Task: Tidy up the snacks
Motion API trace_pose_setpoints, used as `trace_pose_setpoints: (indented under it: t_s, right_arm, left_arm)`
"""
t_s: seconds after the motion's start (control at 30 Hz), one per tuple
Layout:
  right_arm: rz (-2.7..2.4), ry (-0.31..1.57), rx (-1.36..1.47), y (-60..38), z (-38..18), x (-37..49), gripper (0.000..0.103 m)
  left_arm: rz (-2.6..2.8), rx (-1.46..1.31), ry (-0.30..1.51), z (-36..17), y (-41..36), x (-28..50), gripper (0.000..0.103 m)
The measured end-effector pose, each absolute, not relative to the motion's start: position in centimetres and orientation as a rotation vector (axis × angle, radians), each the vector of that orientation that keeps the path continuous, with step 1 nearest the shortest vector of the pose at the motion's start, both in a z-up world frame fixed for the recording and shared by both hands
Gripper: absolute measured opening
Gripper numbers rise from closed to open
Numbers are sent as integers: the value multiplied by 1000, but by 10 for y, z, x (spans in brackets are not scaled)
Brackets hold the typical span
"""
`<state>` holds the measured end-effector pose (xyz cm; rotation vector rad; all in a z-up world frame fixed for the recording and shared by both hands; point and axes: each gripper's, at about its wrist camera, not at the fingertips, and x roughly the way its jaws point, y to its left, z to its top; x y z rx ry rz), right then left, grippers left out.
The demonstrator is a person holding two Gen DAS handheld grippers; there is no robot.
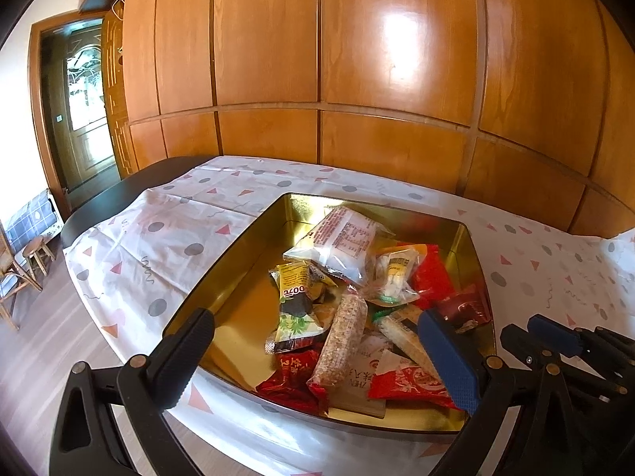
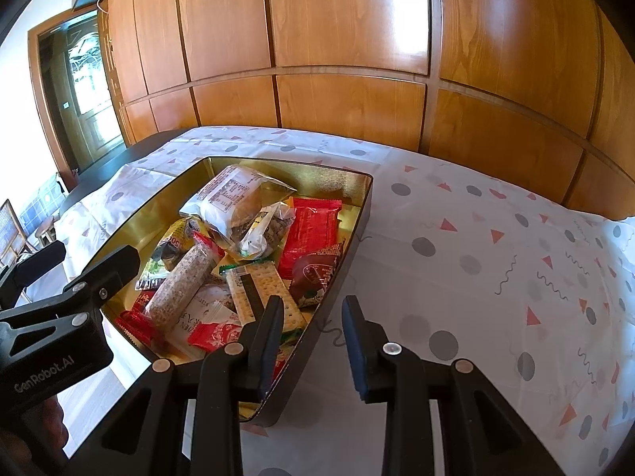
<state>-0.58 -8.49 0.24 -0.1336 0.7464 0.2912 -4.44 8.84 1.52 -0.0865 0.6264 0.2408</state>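
Right wrist view: snacks gathered in the tin, both tools parked at its near edge, nothing gripped.

Nearest, right gripper (image 2: 312, 343) partly spread, straddling the near right wall of the gold tin (image 2: 359, 214) without pinching it; one finger inside over the cracker pack (image 2: 262, 289), the other outside above the patterned tablecloth (image 2: 496, 277). Left gripper (image 1: 317, 351) spread wide over the tin's near left corner, empty. Beyond: grain bar (image 2: 180, 287), red wrapper (image 2: 311, 230), clear bun bag (image 2: 234, 202) toward the far wall. Looks like the sorting step, with packets still jumbled. Next likely calls for dropping onto one packet, closing, and laying it straight.
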Motion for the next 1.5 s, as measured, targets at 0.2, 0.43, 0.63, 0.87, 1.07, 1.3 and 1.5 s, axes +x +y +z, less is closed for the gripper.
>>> trace_pose_setpoints:
  t_s: [0.2,0.43,0.63,0.87,1.07,1.3,1.5]
  right_arm:
    - [290,747,-134,-85,2,-6,31]
    - [291,750,-135,-84,1,-6,31]
    - [292,751,-136,-83,0,-7,31]
    - [293,751,-137,-83,0,-7,31]
    - [293,753,-134,-83,-1,-7,31]
    - [295,754,-135,-83,-2,-7,32]
    - [293,753,-132,-84,-2,-7,32]
  left_arm:
    - [247,-88,625,15,89,-45,103]
    - [243,-85,626,15,89,-45,103]
    - [241,-85,631,15,88,-45,103]
    - [239,-84,631,14,87,-45,103]
    - [239,-82,634,14,87,-45,103]
    - [237,-81,637,13,87,-45,103]
    - [237,-91,630,13,88,-46,103]
